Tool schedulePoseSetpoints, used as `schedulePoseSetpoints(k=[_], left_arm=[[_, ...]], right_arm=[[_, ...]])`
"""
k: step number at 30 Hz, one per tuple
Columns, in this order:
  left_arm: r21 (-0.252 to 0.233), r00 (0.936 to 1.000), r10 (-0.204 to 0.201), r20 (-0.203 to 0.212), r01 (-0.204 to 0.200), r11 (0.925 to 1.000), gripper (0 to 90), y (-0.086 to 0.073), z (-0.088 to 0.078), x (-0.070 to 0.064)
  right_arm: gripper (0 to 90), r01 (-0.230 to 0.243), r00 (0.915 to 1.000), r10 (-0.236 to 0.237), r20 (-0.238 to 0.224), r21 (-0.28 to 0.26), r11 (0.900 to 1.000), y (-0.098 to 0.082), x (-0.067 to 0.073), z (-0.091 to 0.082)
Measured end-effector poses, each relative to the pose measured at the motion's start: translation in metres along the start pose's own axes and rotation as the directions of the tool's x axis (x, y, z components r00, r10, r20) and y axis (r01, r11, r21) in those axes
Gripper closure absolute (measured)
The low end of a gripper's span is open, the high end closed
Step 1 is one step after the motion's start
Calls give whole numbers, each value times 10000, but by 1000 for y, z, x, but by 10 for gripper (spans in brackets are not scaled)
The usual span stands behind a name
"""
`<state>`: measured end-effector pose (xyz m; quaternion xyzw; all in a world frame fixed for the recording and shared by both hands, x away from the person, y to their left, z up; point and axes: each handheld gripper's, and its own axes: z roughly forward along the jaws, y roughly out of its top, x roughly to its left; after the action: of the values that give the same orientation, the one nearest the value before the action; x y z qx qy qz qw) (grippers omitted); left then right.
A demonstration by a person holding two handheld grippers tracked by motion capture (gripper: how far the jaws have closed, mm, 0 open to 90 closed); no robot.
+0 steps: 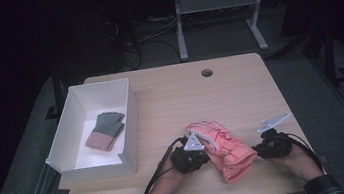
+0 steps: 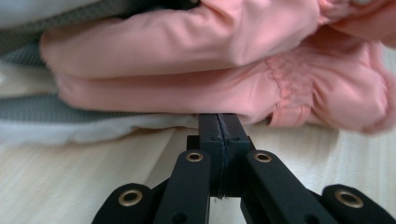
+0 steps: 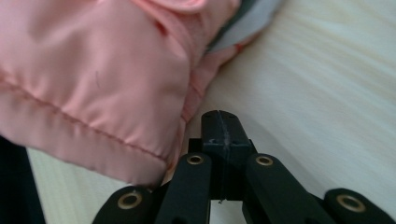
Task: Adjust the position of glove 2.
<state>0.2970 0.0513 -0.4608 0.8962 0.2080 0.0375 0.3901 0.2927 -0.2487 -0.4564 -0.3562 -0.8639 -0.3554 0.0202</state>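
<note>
A pink padded glove [image 1: 226, 149] with a grey and white lining lies on the wooden table [image 1: 180, 96] near its front edge. My left gripper [image 1: 206, 154] is at the glove's left side with both jaws pressed together. In the left gripper view the shut tips [image 2: 223, 122] touch the lower edge of the pink glove [image 2: 187, 56], with nothing between them. My right gripper [image 1: 254, 152] is at the glove's right side, also shut. In the right gripper view its tips [image 3: 222, 117] rest low over the table just beside the pink glove [image 3: 93, 70].
A white open box [image 1: 131, 127] stands at the table's left and holds a folded grey and pink item [image 1: 105, 131]. A round cable hole [image 1: 206, 72] sits near the far edge. Bare tabletop stretches beyond the glove. A person's hands and sleeves come in from the bottom.
</note>
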Motion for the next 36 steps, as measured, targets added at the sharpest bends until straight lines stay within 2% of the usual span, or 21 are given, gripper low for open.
schedulePoseSetpoints(k=[5, 11, 18, 21, 23, 26, 30, 32, 34, 36], left_arm=[[-71, 9992, -355, -171, 354, 9993, 895, -1, -7, 15], [-224, 9953, -967, -98, 965, 9951, 895, -3, -12, 38], [-202, 9947, -1025, -18, 1025, 9945, 895, -2, -13, 54], [-219, 9939, -1100, 13, 1100, 9937, 895, -1, -11, 56], [-207, 9943, -1062, -2, 1062, 9941, 895, 1, -11, 58], [-308, 9936, -1129, -75, 1126, 9932, 895, 3, -15, 60], [-465, 9907, -1356, -61, 1352, 9897, 895, 5, -27, 64], [-486, 9899, -1418, -30, 1415, 9887, 892, 7, -31, 64], [-507, 9890, -1475, -51, 1471, 9878, 843, 9, -37, 64], [-593, 9890, -1477, -115, 1468, 9874, 798, 11, -41, 65]], right_arm=[[900, 454, 9971, -454, -605, -20, 9990, 7, 16, 13], [900, 951, 9918, -950, -851, -31, 9955, 17, 32, 32], [900, 1215, 9860, -1222, -1134, -126, 9925, 26, 45, 45], [900, 1314, 9831, -1321, -1265, -135, 9912, 29, 50, 50], [900, 1415, 9841, -1410, -1080, -34, 9899, 28, 50, 49], [900, 1108, 9901, -1122, -846, -203, 9936, 24, 43, 38], [900, 679, 9972, -704, -267, -838, 9942, 25, 33, 15], [900, 594, 9982, -605, -50, -1285, 9899, 28, 29, 6], [900, 606, 9982, -594, 121, -1752, 9827, 35, 27, -1], [900, 662, 9978, -631, 215, -2001, 9775, 41, 26, -3]])
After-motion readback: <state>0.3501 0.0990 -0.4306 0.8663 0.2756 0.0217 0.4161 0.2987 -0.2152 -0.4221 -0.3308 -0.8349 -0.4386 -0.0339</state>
